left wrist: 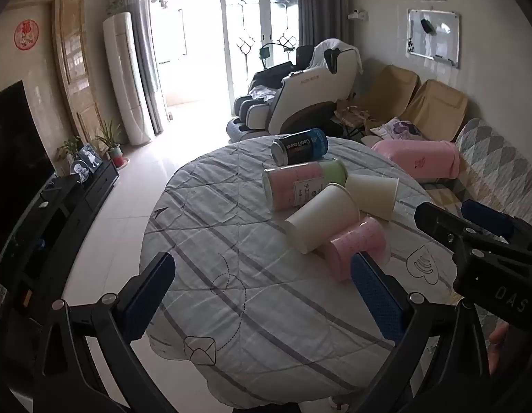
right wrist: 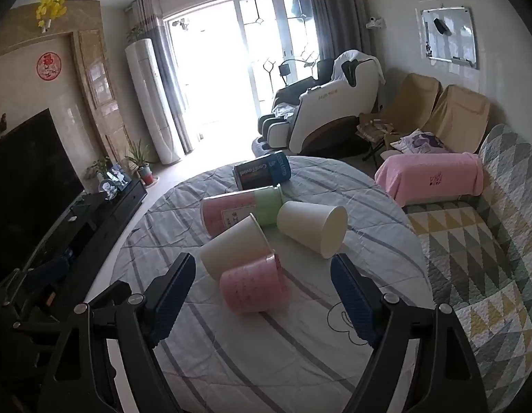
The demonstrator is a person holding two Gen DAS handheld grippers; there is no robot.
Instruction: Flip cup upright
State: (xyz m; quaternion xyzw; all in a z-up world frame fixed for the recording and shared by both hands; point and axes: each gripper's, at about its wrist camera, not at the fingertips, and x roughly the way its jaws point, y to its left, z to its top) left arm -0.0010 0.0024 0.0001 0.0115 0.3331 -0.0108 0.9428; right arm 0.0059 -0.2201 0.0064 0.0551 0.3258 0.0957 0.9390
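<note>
left hand-held gripper: black frame | blue textured pads | silver screws

Pink cup: translucent plastic, faintly ribbed. Two white cups: matt, paper-like. Black can: glossy printed label. Table cover: quilted cloth, matt, creased. Gripper pads: blue, rough-textured; frames matt black.

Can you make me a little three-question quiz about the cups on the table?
1. True or false: the pink cup stands upright.
2. How many white paper cups lie tipped over? A one, B two, C three.
3. Fill in: both grippers, left gripper and right gripper, are ____.

Key: 1 false, it lies on its side. 2 B, the near white cup and the far white cup. 3 open.
</note>
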